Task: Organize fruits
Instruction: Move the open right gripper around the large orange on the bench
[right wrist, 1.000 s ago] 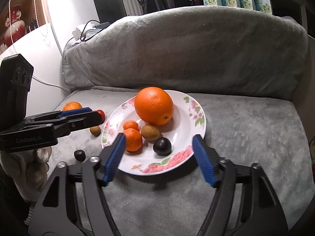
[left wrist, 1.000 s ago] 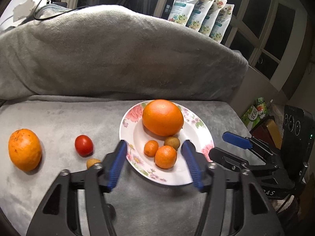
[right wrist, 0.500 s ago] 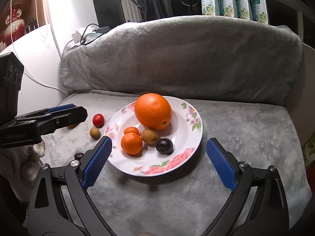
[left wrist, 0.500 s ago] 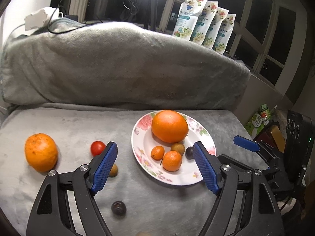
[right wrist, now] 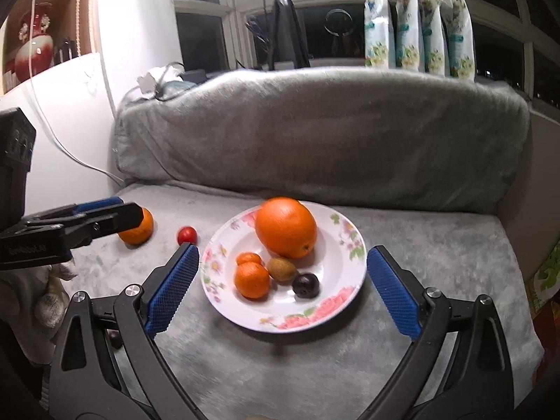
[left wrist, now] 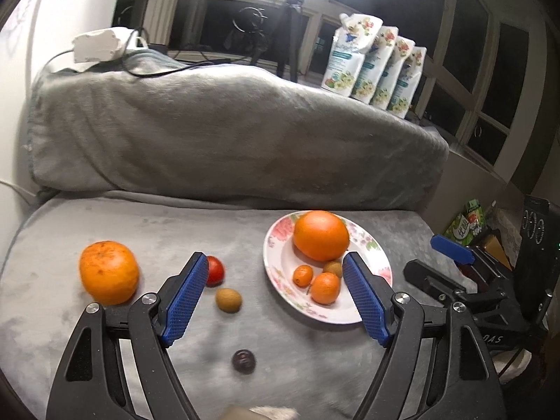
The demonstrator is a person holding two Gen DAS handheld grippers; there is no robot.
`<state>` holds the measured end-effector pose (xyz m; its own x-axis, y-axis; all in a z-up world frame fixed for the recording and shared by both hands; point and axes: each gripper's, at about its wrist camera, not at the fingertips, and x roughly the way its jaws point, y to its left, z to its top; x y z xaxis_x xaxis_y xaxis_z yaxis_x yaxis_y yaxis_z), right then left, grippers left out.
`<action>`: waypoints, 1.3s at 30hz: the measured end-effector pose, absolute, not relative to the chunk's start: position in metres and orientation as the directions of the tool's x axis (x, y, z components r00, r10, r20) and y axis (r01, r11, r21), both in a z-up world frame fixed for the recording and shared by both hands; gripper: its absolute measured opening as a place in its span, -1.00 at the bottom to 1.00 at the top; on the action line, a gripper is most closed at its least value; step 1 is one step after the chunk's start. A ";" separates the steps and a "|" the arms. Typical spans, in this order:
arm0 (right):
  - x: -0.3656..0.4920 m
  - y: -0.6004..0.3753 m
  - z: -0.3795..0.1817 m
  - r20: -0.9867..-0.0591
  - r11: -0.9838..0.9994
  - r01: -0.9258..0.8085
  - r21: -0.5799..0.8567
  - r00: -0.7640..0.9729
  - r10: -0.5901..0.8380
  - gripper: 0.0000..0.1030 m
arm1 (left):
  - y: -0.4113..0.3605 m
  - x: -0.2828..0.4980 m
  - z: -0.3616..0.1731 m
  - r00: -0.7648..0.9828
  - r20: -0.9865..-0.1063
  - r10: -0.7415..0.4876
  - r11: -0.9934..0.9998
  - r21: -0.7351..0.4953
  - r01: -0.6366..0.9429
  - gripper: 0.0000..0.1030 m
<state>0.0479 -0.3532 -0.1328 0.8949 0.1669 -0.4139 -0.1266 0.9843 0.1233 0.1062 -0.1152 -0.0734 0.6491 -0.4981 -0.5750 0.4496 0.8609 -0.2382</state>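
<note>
A floral plate (left wrist: 374, 255) (right wrist: 346, 241) sits on the grey sofa seat and holds a big orange (left wrist: 320, 239) (right wrist: 285, 227), a small mandarin (right wrist: 252, 280), a kumquat (left wrist: 302, 275), a brown kiwi-like fruit (right wrist: 282, 268) and a dark plum (right wrist: 305, 284). Off the plate to its left lie a rough orange (left wrist: 108, 272), a red tomato (left wrist: 216, 270), a small brown fruit (left wrist: 228, 300) and a dark plum (left wrist: 244, 361). My left gripper (left wrist: 273, 297) is open and empty above the seat, left of the plate. My right gripper (right wrist: 280, 290) is open and empty, spanning the plate.
The sofa backrest under a grey blanket (left wrist: 227, 133) rises behind the seat. Several refill pouches (left wrist: 374, 66) stand on the sill behind it. A white power brick with cables (left wrist: 98, 45) lies on the backrest's left end. Boxes (left wrist: 469, 224) stand right of the seat.
Both grippers have pulled back and up from the plate, their jaws wider open. The left view has swung left, so the loose fruits and the dark plum on the seat now show.
</note>
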 end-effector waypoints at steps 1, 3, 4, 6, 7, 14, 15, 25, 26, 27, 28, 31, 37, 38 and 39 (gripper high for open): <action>0.048 -0.350 -0.131 -0.407 0.984 -0.132 0.121 0.897 0.170 0.92 | -0.111 0.107 -0.074 0.649 -0.575 -0.498 0.862 -0.245 0.444 0.54; 0.049 -0.344 -0.126 -0.400 0.982 -0.150 0.116 0.898 0.184 0.92 | -0.100 0.109 -0.075 0.644 -0.579 -0.500 0.863 -0.268 0.429 0.54; 0.049 -0.340 -0.124 -0.395 0.980 -0.163 0.111 0.898 0.194 0.92 | -0.094 0.110 -0.076 0.643 -0.581 -0.499 0.864 -0.280 0.418 0.54; 0.051 -0.331 -0.119 -0.386 0.980 -0.179 0.093 0.901 0.201 0.92 | -0.080 0.113 -0.080 0.646 -0.582 -0.494 0.869 -0.304 0.391 0.54; 0.053 -0.325 -0.117 -0.384 0.978 -0.189 0.084 0.900 0.206 0.92 | -0.073 0.114 -0.082 0.650 -0.583 -0.488 0.873 -0.311 0.376 0.53; 0.076 -0.296 -0.104 -0.421 0.963 -0.249 0.106 0.866 0.270 1.00 | -0.028 0.117 -0.098 0.675 -0.590 -0.443 0.894 -0.346 0.285 0.53; 0.081 -0.291 -0.103 -0.432 0.960 -0.260 0.105 0.857 0.280 1.00 | -0.020 0.117 -0.101 0.676 -0.595 -0.434 0.898 -0.350 0.268 0.53; 0.131 -0.237 -0.109 -0.541 0.903 -0.392 0.174 0.728 0.421 1.00 | 0.020 0.127 -0.128 0.678 -0.618 -0.397 0.906 -0.382 0.183 0.53; 0.136 -0.232 -0.111 -0.550 0.896 -0.402 0.189 0.713 0.436 1.00 | 0.022 0.128 -0.130 0.677 -0.619 -0.399 0.905 -0.385 0.182 0.53; 0.143 -0.227 -0.113 -0.560 0.888 -0.411 0.206 0.695 0.451 1.00 | 0.023 0.130 -0.133 0.673 -0.622 -0.401 0.904 -0.388 0.180 0.53; 0.148 -0.224 -0.114 -0.566 0.883 -0.416 0.219 0.683 0.462 1.00 | 0.023 0.132 -0.135 0.670 -0.623 -0.403 0.903 -0.391 0.180 0.52; 0.166 -0.213 -0.121 -0.588 0.865 -0.422 0.272 0.638 0.496 1.00 | 0.024 0.137 -0.143 0.655 -0.630 -0.418 0.896 -0.405 0.181 0.50; 0.195 -0.188 -0.136 -0.628 0.835 -0.428 0.347 0.555 0.546 1.00 | 0.027 0.148 -0.150 0.630 -0.633 -0.450 0.878 -0.445 0.179 0.45; 0.198 -0.185 -0.138 -0.633 0.830 -0.431 0.354 0.542 0.552 1.00 | 0.027 0.149 -0.151 0.625 -0.634 -0.455 0.874 -0.451 0.179 0.42; 0.202 -0.180 -0.141 -0.641 0.826 -0.433 0.360 0.529 0.557 1.00 | 0.027 0.151 -0.152 0.620 -0.635 -0.461 0.871 -0.457 0.179 0.41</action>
